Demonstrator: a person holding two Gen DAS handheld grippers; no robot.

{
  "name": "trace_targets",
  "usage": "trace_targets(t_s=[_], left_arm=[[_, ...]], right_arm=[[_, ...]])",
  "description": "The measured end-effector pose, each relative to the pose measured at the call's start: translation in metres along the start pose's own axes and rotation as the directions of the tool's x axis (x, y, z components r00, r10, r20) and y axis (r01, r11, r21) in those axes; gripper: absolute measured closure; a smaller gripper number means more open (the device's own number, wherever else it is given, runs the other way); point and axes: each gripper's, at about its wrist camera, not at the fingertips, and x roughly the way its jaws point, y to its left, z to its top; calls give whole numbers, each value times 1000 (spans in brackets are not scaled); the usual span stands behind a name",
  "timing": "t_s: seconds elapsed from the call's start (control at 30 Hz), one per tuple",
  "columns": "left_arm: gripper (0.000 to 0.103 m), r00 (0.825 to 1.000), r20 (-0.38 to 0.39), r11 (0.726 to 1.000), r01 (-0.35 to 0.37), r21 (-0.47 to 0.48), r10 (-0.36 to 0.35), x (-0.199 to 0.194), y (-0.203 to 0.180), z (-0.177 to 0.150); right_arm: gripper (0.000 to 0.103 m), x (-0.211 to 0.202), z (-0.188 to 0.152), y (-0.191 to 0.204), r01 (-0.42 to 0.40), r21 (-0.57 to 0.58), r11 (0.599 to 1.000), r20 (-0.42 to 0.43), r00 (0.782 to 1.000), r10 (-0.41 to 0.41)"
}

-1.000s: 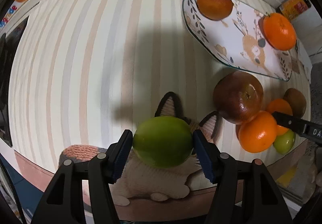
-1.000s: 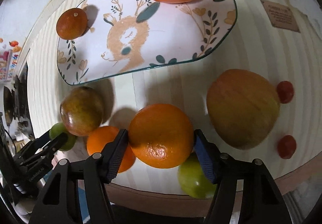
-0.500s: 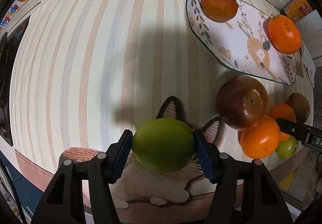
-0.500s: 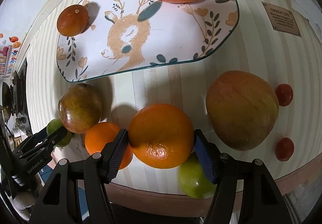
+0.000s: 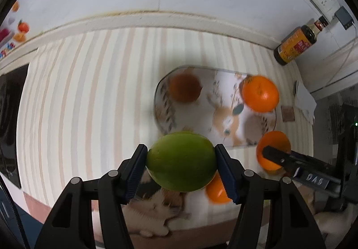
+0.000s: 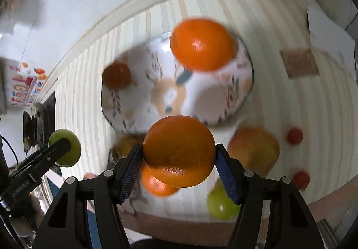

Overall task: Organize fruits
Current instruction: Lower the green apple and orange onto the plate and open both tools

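Observation:
My left gripper [image 5: 181, 164] is shut on a green fruit [image 5: 181, 160] and holds it above the striped table, near the front edge of the deer-pattern plate [image 5: 212, 123]. My right gripper [image 6: 179, 159] is shut on an orange [image 6: 179, 151], held above the table in front of the plate [image 6: 214, 97]. The plate holds a large orange [image 6: 202, 44] and a small dark orange [image 6: 116, 74]. The right gripper with its orange [image 5: 271, 150] shows at the right of the left wrist view; the left gripper's green fruit [image 6: 66, 148] shows at the left of the right wrist view.
On the table lie another orange [image 6: 156, 184], a green fruit [image 6: 220, 202], a large reddish-yellow fruit [image 6: 254, 150] and two small red fruits [image 6: 295, 136]. A sauce bottle [image 5: 295, 44] stands at the back wall. A knitted cat mat [image 5: 152, 211] lies at the front edge.
Both grippers have risen away from the table with their fruits held, and both views now look more toward the plate and the back wall. The views are motion-blurred.

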Motion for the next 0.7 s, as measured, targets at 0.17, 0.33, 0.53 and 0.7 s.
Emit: trace_targets(t_s=[0.17,0.33,0.53,0.7], left_arm=[[44,996,-83,1000,-25,-1,25,43,-6,28],[44,986,-152,998,-59,17,61,77,-7,38],[43,974,-216,998,-68,9,68,96,-3,37],[43,972,-228,998,-63,-20,57,98,2,37]], right_arm=[[36,21,29,-1,39,7,999,-8,999,-39],[36,43,40,0,71,2,997,-24,997,-71],[35,50,48,-3,61,25,998,-40,997,-60],[33,55,53,-16,28,77,997,-88,996,-21]])
